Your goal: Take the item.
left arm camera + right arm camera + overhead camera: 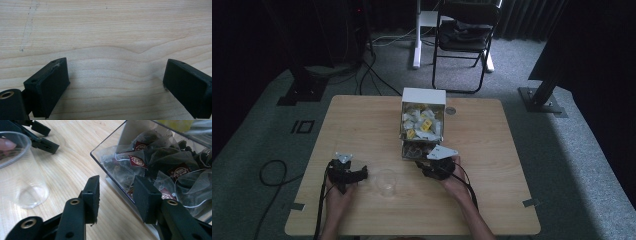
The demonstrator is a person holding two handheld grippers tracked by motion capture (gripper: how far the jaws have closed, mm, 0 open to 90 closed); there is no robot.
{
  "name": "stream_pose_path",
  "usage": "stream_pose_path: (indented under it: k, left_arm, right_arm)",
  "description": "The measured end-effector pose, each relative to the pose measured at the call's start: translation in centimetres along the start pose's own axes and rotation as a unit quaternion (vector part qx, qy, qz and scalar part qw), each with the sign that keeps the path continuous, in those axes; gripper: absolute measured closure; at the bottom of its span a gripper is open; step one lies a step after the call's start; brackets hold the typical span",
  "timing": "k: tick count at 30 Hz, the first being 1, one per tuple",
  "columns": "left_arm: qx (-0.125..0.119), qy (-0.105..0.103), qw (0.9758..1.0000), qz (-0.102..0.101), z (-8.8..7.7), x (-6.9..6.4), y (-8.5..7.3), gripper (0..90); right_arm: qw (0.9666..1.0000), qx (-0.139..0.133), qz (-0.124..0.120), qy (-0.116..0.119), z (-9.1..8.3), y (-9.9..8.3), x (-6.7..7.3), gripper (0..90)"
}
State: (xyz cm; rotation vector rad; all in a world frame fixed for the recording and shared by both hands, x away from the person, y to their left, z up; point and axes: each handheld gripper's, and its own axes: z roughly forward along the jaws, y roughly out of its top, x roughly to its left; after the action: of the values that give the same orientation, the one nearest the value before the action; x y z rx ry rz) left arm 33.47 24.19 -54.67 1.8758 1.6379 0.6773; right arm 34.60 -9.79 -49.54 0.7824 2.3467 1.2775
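Just beside tray edge [110,173], right tongs [116,198]

I see the high view from above my side of the table [362,120], looking forward and down, far enough to take in the floor and chair [464,30]. The left gripper view looks very near on bare wood. The right gripper view sits low, facing the tea bag box [160,165]; it shares the plastic cup [20,175] with the high view.
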Motion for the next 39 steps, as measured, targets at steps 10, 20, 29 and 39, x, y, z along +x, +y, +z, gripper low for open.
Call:
stream_pose_path:
  k: [10,20,29,39]
  left_arm:
    - [0.0,0.0,1.0,0.0,0.0,0.0,0.0,6.9]
    - [0.0,0.0,1.0,0.0,0.0,0.0,0.0,6.9]
    - [0.0,0.0,1.0,0.0,0.0,0.0,0.0,6.9]
    - [0.0,0.0,1.0,0.0,0.0,0.0,0.0,6.9]
  right_arm:
    - [1.0,-0.002,-0.004,0.004,-0.8,-0.4,1.0,60.3]
    - [1.0,-0.005,-0.005,-0.002,-1.5,-0.4,1.6,65.8]
    - [0.9997,-0.009,0.01,-0.019,-1.0,0.4,1.0,72.1]
    - [0.9996,-0.009,0.024,-0.016,-0.3,0.8,0.7,87.7]
